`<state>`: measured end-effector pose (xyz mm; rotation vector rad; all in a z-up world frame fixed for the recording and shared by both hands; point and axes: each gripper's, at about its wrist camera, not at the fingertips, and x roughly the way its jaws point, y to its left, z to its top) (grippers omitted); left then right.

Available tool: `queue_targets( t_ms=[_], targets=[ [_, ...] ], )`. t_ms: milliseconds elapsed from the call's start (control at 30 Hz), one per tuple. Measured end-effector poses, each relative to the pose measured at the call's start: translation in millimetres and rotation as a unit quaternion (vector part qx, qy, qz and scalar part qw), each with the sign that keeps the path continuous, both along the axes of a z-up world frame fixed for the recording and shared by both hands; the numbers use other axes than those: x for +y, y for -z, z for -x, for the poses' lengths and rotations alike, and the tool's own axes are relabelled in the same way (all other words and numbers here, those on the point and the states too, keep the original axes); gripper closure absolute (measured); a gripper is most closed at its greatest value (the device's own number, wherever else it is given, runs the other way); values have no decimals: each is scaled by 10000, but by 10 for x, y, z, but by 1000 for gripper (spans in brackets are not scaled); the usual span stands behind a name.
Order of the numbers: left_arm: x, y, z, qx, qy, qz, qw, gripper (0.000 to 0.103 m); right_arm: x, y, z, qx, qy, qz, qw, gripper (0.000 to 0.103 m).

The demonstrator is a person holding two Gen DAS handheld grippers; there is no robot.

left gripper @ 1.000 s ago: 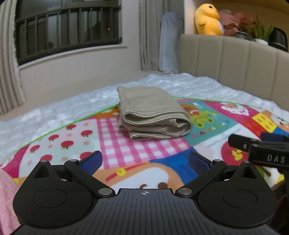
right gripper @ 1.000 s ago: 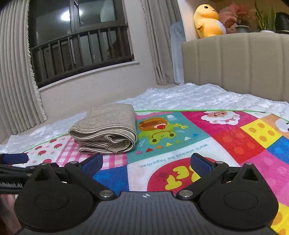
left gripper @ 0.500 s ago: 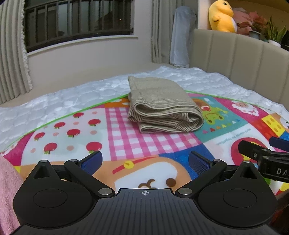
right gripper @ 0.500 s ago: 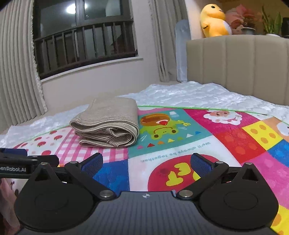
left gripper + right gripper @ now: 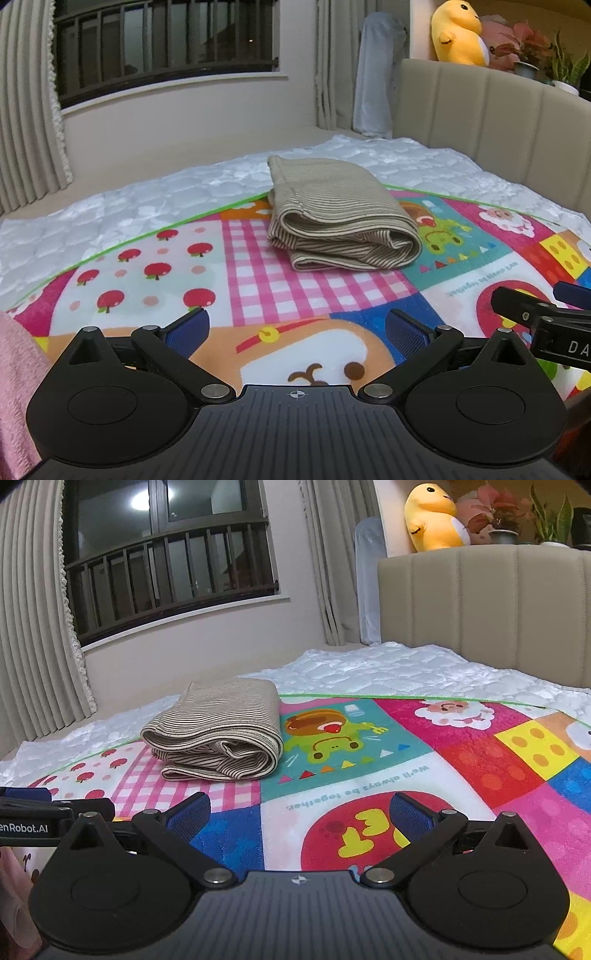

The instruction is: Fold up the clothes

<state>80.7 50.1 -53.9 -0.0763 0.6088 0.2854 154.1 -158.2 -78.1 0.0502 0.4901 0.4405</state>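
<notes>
At left edge: pink fuzzy cloth (image 5: 16,387), cut off by frame.
Garment: folded beige striped knit garment (image 5: 340,218) on colourful patchwork play mat (image 5: 258,280), well ahead.
My left gripper (image 5: 295,328): level, spread, empty.
My right gripper (image 5: 299,810): level, spread, empty.

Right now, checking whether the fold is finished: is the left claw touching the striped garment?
Apart. The left wrist view shows the open left claw well short of the folded striped garment, with bare play mat between.

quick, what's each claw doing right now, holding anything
Left claw: open, holding nothing.
Right claw: open, holding nothing; the folded beige striped garment lies apart from both.
</notes>
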Motion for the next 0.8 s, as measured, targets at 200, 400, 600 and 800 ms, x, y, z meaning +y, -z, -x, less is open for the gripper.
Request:
queue_targets(
  t_ms=[200,400,600,800],
  targets=[
    [-3,4,-9,41,-34,-32,10000,0,-7,2,-8,22,8,-9,10000,0],
    [-11,6,4,37,-47,-53,10000,0,-15,2,-8,29,9,-31,10000,0],
    [-28,4,7,17,5,-80,10000,0,-18,0,-9,25,15,-50,10000,0],
    [-35,-2,14,19,4,-93,10000,0,-21,-5,4,-12,6,-65,10000,0]
  ],
)
